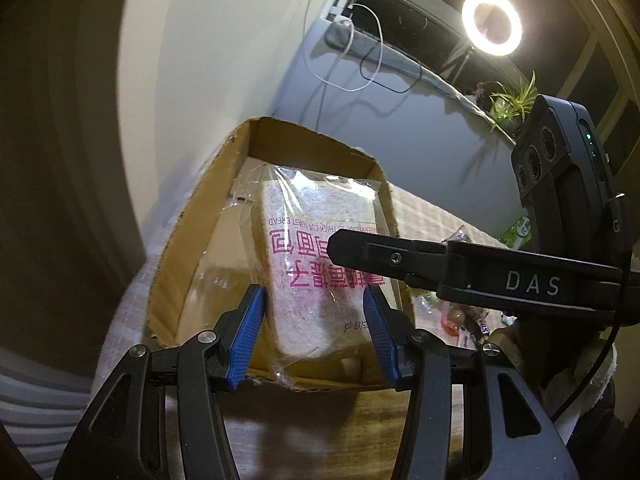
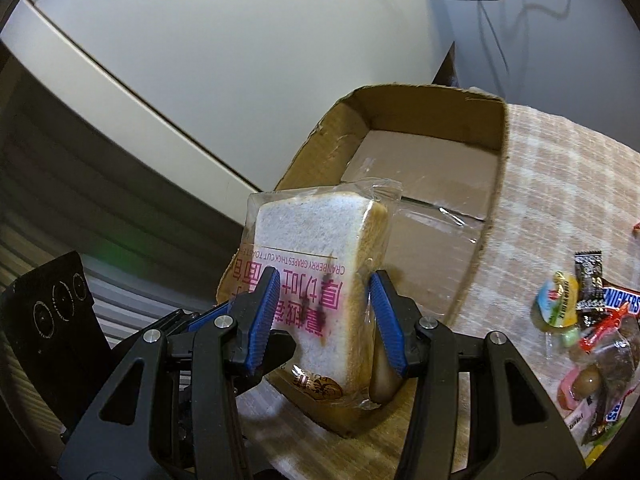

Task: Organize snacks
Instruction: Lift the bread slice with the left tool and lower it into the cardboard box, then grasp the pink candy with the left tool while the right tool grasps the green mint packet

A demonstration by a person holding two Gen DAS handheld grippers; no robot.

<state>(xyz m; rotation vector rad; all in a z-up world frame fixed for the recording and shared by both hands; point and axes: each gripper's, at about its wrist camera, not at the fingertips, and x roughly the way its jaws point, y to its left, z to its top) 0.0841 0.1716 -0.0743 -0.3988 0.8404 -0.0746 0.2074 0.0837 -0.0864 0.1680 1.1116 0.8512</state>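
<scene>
A clear bag of thick-cut toast bread (image 1: 316,264) with pink lettering stands tilted inside an open cardboard box (image 1: 192,248) on the table. My left gripper (image 1: 314,328) is open, its blue pads either side of the bread's near end, apart from it. My right gripper (image 2: 322,316) straddles the same bread (image 2: 320,264) with its blue pads close to the bag; contact is unclear. The right gripper's finger (image 1: 384,256) crosses the left wrist view from the right. The box (image 2: 424,184) lies behind the bread in the right wrist view.
A pile of loose snacks (image 2: 600,320), including Snickers bars and wrapped candies, lies on the checked tablecloth (image 2: 552,184) right of the box. A grey wall with hanging cables (image 1: 360,56), a ring light (image 1: 492,22) and a plant (image 1: 512,100) stand behind.
</scene>
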